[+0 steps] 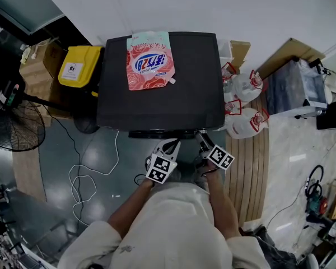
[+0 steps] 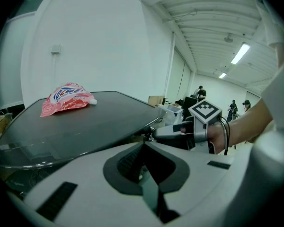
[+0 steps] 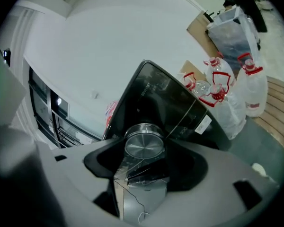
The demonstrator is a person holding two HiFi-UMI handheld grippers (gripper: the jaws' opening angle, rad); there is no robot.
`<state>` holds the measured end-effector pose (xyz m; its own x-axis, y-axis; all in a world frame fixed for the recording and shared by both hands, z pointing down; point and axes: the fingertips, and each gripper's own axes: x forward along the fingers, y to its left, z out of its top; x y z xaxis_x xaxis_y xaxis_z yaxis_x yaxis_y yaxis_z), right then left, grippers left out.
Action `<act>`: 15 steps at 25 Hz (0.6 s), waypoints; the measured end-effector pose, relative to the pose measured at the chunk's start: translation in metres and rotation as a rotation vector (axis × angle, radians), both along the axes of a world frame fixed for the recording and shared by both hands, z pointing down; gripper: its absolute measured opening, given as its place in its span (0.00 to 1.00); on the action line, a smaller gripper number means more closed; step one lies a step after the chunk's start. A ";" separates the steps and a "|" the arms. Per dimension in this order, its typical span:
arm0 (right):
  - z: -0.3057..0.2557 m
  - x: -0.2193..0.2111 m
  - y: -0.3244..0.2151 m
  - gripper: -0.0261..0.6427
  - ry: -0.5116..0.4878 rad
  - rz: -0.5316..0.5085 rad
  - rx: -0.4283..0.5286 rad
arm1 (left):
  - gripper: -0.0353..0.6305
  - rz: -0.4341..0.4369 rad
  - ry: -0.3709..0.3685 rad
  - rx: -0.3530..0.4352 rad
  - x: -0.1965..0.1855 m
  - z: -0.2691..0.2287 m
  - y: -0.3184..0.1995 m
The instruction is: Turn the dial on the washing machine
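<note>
One step is done: your right gripper point(image 1: 203, 139) pinches the dial point(image 3: 143, 144) on the washing machine point(image 1: 179, 94); turning looks unfinished. Your left gripper point(image 1: 171, 144) idles, jaws pressed together.

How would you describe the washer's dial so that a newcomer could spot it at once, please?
Find the black washer against the white wall, with a pink pouch on its lid. On its front panel, toward the right, the right gripper grips the dial. It is a round, brushed-metal knob, shiny against the black panel.
</note>
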<state>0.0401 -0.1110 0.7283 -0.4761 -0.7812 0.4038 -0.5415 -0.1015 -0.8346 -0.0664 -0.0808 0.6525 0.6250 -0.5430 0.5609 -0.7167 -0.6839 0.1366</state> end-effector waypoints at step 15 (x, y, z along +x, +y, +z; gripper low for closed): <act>0.003 0.002 -0.002 0.45 -0.123 0.047 -0.020 | 0.07 0.002 -0.003 0.000 0.002 0.001 -0.001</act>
